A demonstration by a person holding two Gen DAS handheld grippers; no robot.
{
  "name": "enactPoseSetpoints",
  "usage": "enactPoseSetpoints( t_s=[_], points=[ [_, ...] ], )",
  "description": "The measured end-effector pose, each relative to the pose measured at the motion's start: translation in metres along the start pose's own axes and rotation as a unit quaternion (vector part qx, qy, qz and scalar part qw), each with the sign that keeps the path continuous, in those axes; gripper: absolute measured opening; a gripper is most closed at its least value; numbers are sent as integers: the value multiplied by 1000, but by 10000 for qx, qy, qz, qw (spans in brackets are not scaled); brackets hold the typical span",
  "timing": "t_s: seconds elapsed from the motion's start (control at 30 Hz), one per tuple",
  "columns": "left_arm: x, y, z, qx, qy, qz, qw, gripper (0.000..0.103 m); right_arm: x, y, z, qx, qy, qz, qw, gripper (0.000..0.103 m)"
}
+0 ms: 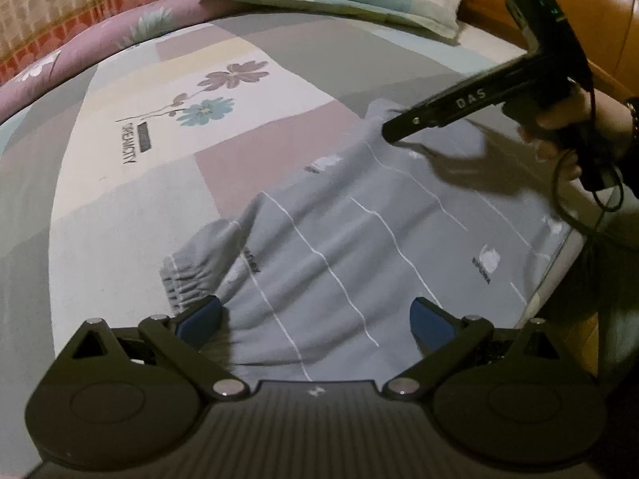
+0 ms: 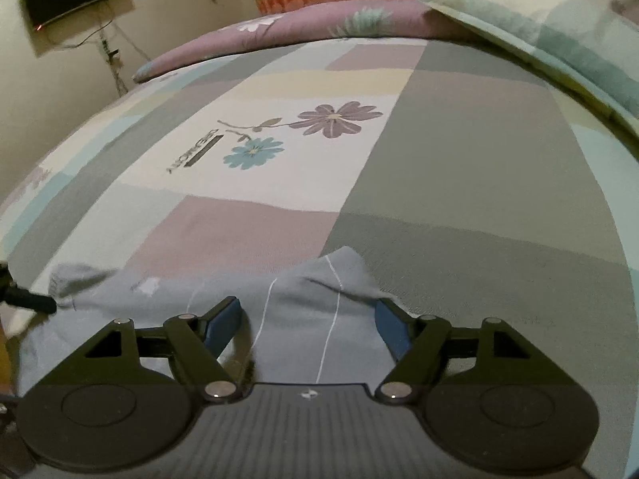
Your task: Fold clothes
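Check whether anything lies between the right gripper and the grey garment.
Nothing visible does. The right gripper stands open straight over the garment at its far corner, only bedsheet beyond.

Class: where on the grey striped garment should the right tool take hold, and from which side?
Grip the raised far corner of the grey garment, coming from the near side, from above. That corner puckers up off the bedsheet between the right tool's open jaws.

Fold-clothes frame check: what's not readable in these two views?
- Grey garment: near edge hidden behind the left gripper body, left wrist view; type unclear.
- Garment prints: blurred, unreadable.
- Right gripper: open over the cloth; contact unclear, right wrist view.
- Pillow: cut off by the frame edge.
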State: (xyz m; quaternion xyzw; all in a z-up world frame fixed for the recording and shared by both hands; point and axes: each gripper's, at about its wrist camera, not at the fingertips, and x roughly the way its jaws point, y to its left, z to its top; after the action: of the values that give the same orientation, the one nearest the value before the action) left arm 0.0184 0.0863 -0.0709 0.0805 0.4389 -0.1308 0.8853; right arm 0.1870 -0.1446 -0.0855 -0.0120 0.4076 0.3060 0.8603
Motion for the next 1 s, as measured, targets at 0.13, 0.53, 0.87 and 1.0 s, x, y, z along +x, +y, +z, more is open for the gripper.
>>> enactPoseSetpoints(
  t_s=[0.13, 0.53, 0.87, 1.0],
  points=[
    [-17, 14, 4, -269, -265, -65, 9993, 100, -31, -1, -4, -10, -203, -115, 9997, 81],
    [-25, 71, -28, -1627, 27, -300, 9862, 100, -78, -49, -70, 1513, 107, 310, 9879, 93],
    [11, 106, -31, -3013, 262, -1625, 9392, 101, -61, -74, -71, 2440, 143, 1391, 9596, 103],
    [29, 116, -16, -3143, 424, -1964, 9278, 102, -41, -86, -60, 2779, 260, 1823, 9428, 103]
  ],
)
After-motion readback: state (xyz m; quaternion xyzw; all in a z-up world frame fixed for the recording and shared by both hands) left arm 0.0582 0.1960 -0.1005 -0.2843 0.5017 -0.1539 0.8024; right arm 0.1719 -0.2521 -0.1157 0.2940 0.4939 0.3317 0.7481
